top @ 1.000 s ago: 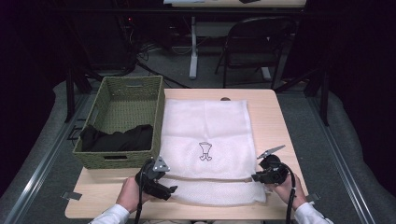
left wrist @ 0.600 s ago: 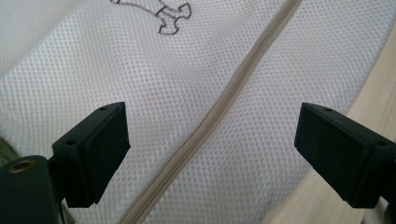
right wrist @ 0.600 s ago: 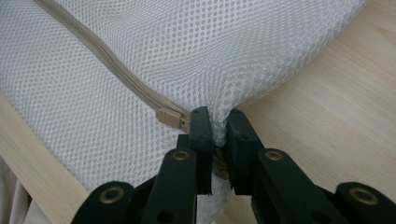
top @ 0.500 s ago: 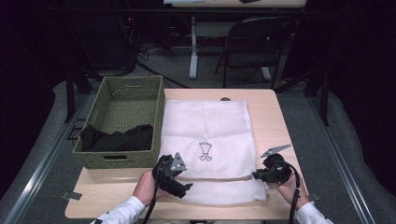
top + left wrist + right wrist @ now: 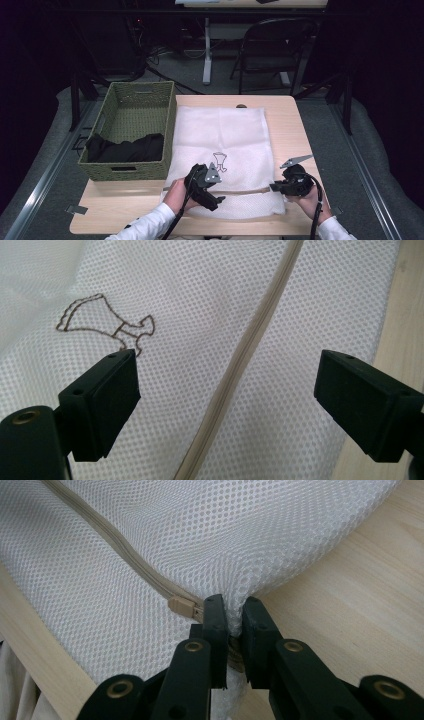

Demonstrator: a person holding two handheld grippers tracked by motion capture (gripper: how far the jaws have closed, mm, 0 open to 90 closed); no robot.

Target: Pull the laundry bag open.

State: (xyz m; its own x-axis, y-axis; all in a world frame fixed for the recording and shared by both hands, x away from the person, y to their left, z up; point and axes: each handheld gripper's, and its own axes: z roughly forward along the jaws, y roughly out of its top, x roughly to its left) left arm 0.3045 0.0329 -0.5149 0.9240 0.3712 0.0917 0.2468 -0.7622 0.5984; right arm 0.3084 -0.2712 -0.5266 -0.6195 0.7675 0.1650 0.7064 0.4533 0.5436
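Observation:
A white mesh laundry bag (image 5: 220, 130) lies flat on the wooden table, with a beige zipper (image 5: 245, 191) running across its near end. My left gripper (image 5: 216, 200) hovers over the bag near the embroidered outline (image 5: 219, 161). In the left gripper view its jaws stand wide open (image 5: 227, 390) on either side of the zipper (image 5: 240, 360), touching nothing. My right gripper (image 5: 274, 188) is at the bag's near right corner. In the right gripper view it is shut (image 5: 234, 611) on a pinch of mesh beside the zipper pull (image 5: 180, 605).
A green woven basket (image 5: 125, 172) stands to the left of the bag with a black garment (image 5: 125, 147) inside. Bare table (image 5: 120, 210) runs along the near left edge. A folding chair (image 5: 275, 50) stands beyond the table.
My left gripper has moved right from the bag's near left corner to over the bag below the embroidered outline. The right gripper has kept its place and its grip.

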